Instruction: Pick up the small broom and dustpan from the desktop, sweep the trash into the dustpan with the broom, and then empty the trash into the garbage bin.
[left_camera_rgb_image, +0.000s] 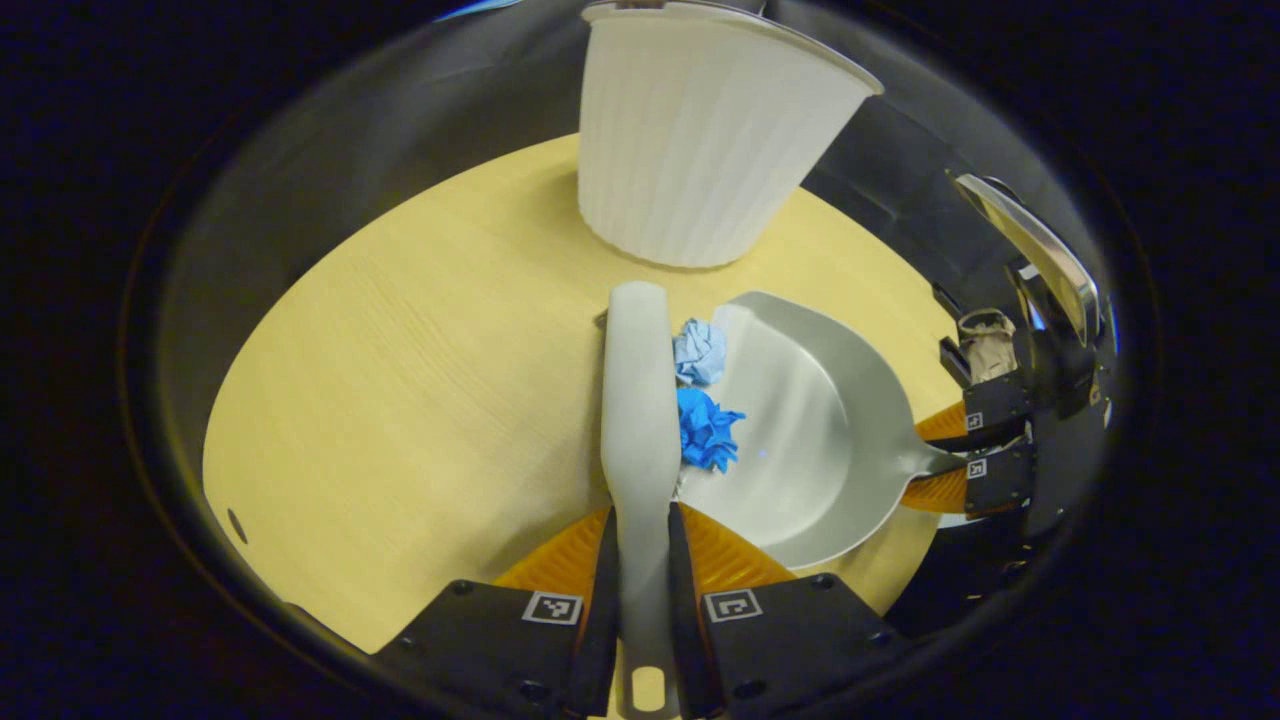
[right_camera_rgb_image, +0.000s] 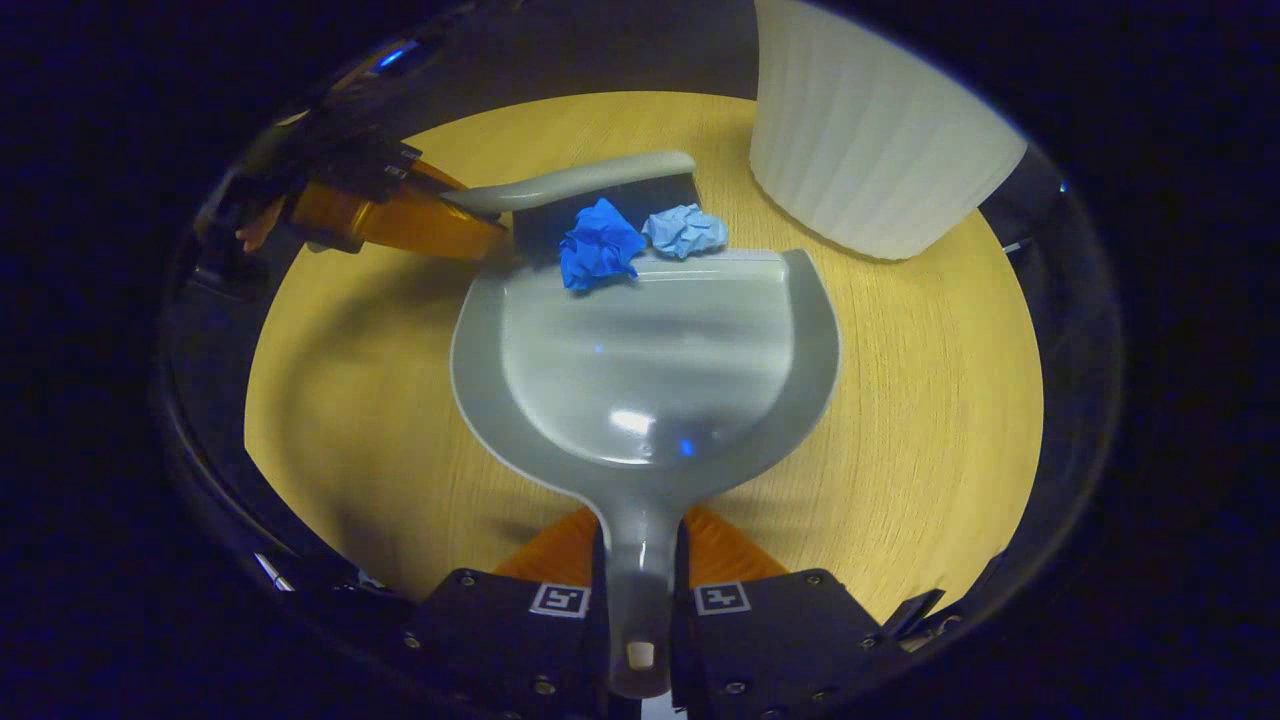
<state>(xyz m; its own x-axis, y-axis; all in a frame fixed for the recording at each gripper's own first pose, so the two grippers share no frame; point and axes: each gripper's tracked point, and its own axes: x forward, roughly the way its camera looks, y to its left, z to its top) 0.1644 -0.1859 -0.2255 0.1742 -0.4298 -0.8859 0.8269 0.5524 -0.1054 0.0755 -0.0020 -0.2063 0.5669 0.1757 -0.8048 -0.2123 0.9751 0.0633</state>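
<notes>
So in the left gripper view, the left gripper (left_camera_rgb_image: 640, 560) is sitting at the bottom centre, both fingers squeezing the handle of the small broom (left_camera_rgb_image: 638, 400), which is running straight up the middle of the frame. Right beside the broom head, two crumpled paper balls are lying at the dustpan's lip: a light blue wad (left_camera_rgb_image: 700, 350) above and a dark blue wad (left_camera_rgb_image: 708, 428) just below it. The dustpan (left_camera_rgb_image: 810, 430) is lying flat on the wooden desktop (left_camera_rgb_image: 400, 380), centre right, its handle being gripped by the right gripper (left_camera_rgb_image: 975, 450) at the right edge. The white ribbed garbage bin (left_camera_rgb_image: 700, 140) is standing at the top centre, near the pan.

In the right gripper view, the right gripper (right_camera_rgb_image: 640, 600) is clamping the dustpan (right_camera_rgb_image: 650, 370) handle at the bottom centre. The dark blue wad (right_camera_rgb_image: 598, 245) is resting on the pan's front edge, the light blue wad (right_camera_rgb_image: 685, 230) just beyond it, both touching the broom's (right_camera_rgb_image: 590, 190) bristles. The left gripper (right_camera_rgb_image: 400, 215) is holding the broom at upper left. The bin (right_camera_rgb_image: 870, 150) is sitting upper right.
</notes>
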